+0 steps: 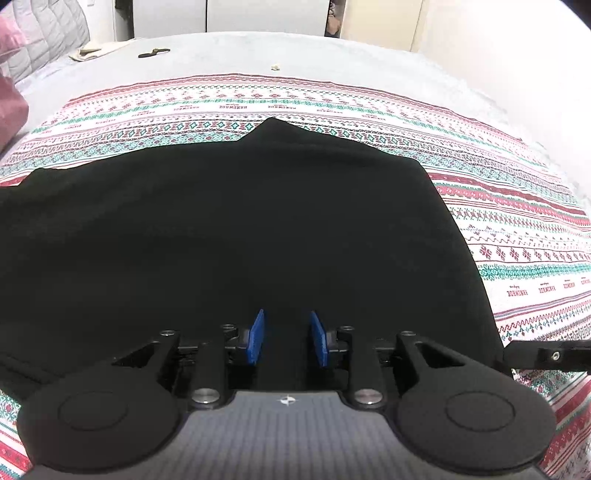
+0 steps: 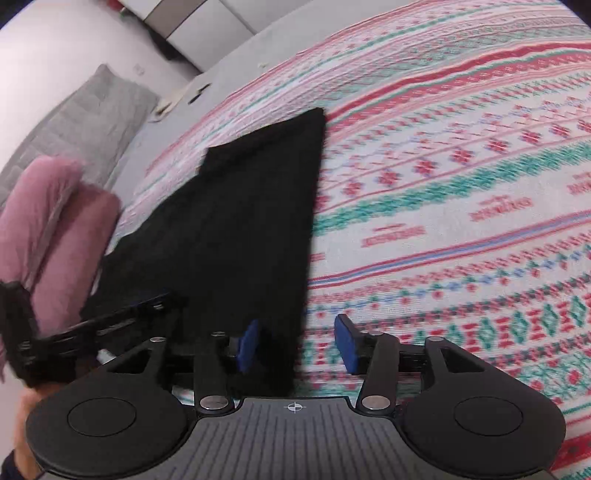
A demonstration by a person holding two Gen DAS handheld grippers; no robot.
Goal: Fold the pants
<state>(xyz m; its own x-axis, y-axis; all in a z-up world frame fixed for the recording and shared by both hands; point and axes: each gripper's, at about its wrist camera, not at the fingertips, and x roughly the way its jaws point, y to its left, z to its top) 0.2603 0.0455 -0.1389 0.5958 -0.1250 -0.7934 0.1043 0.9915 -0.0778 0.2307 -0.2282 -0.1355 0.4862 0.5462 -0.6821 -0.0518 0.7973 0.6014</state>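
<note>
The black pants lie flat on a patterned red, green and white cloth on the bed. My left gripper is open, its blue pads just above the near edge of the pants, holding nothing. In the right wrist view the pants stretch away from the camera, their right edge running under my right gripper. The right gripper is open wide, with the left pad over the fabric and the right pad over the cloth. The other gripper shows at the left.
A pink pillow and a grey quilt lie to the left. The grey bed sheet beyond the cloth carries a small dark item and a beige cloth. White cupboards stand behind.
</note>
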